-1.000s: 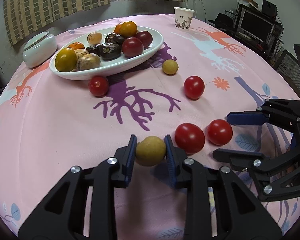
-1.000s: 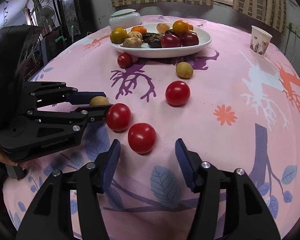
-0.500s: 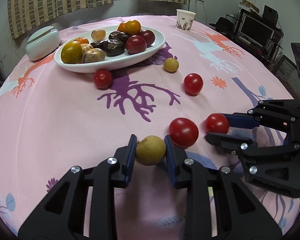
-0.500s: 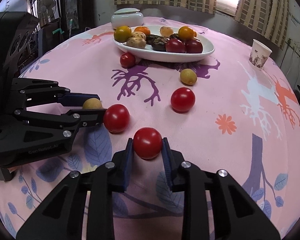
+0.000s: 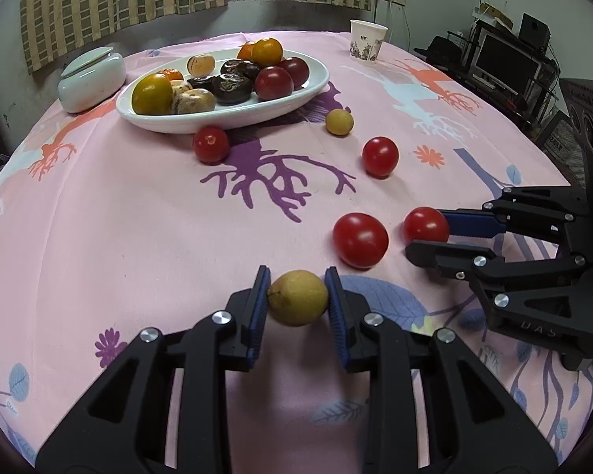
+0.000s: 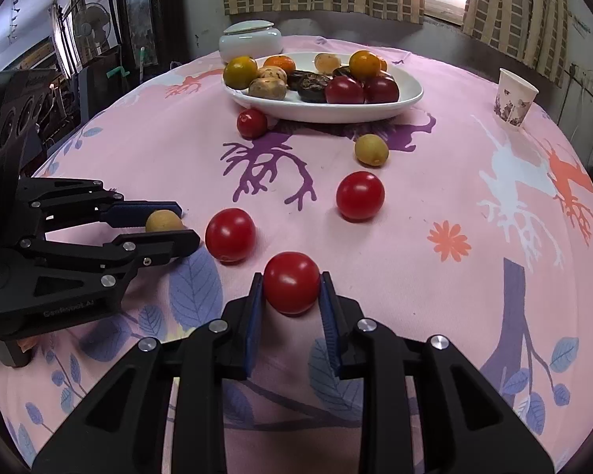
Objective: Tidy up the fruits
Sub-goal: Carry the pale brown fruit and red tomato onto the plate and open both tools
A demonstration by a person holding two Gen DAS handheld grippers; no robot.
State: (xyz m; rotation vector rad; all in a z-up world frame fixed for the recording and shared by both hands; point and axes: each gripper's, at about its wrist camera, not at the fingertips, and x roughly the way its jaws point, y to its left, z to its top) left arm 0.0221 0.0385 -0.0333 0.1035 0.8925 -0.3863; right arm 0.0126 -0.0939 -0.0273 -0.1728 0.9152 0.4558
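The right gripper has just closed on a red tomato; a second ago its jaws stood wide around that fruit, and now both blue pads press its sides near the front edge of the worktop. The left gripper is clamped on a yellow-green fruit, as it was a second ago. So each hand has a load, and the next step is probably the carry to the white dish of fruit at the far side. Whether either fruit has left the cloth is hard to judge from these angles. The left view shows the right jaws side-on with the tomato at their tips; the right view shows the left jaws likewise. Loose between grippers and dish lie three more tomatoes and one yellowish fruit.
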